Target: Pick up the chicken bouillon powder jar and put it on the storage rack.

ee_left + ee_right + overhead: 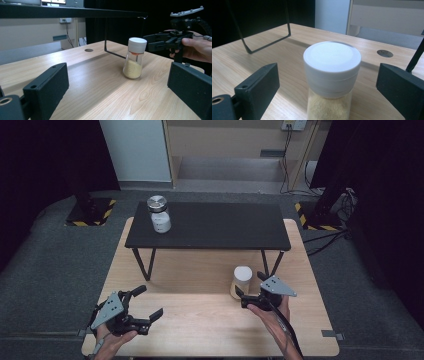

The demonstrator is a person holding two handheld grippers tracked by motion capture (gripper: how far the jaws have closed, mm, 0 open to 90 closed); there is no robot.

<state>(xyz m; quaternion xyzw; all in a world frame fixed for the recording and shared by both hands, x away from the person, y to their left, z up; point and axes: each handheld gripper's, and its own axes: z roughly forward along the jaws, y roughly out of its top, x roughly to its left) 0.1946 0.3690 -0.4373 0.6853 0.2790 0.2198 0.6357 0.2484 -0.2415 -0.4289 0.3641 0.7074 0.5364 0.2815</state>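
— Where are your hands?

— My right gripper [248,289] sits at the near right of the table [200,320], held level, jaws pointing at the shaker [242,281]. My left gripper [147,302] rests at the near left, well apart from it, angled toward the right.

— Are the jaws on anything?

— No. The right jaws stand wide, one on each side of the shaker's white cap [332,67], clear of it on both sides. The left jaws are spread too, with only bare wood between them.

— What is in the shaker?

— The left gripper view shows it best: a clear glass body, upright on the wood, pale yellow grains [132,70] filling the lower part, and something orange just under the cap. From above, little but the cap shows.

— Anything else?

— A black shelf [207,226] stands across the far half of the table. On its left end is a jar [159,213] with a metal lid; I cannot tell what it holds.
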